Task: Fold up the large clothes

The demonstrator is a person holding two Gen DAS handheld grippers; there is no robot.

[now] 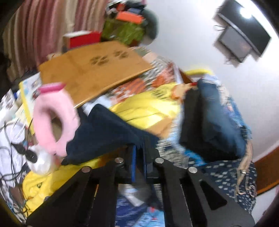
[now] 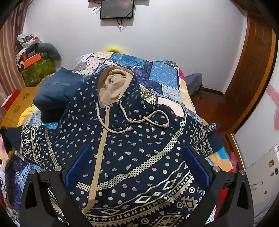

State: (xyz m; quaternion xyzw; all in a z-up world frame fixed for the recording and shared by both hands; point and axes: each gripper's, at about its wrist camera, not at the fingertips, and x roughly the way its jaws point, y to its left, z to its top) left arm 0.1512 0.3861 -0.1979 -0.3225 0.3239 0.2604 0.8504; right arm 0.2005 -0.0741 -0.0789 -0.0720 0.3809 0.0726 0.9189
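Basically a bedroom: bed w/ a blue-and-cream patchwork bedspread (image 2: 162,73), white wall behind, a dark screen (image 2: 117,9) mounted high on it, wooden door (image 2: 258,69) at the right, striped curtain (image 1: 43,26) on the left side. Beside the bed, a wooden board w/ paw prints (image 1: 90,69), a pink U-shaped pillow (image 1: 55,118), yellow fabric (image 1: 148,108), folded blue jeans (image 2: 59,87) and a pile of clutter on a green box (image 2: 37,69).

The navy patterned hoodie (image 2: 132,143) lies spread flat on the bed, front up. Its long axis runs from the near edge toward the wall, tan-lined hood (image 2: 113,85) pointing away, hem nearest the camera; zipper roughly along that axis, sleeves out to both sides.

Right gripper (image 2: 137,167) hovers over the lower body of the hoodie, blue pads spread wide, nothing pinched. Left gripper (image 1: 139,157) is pressed together on a dark navy edge of the garment, at its left-sleeve side; that view is blurred.
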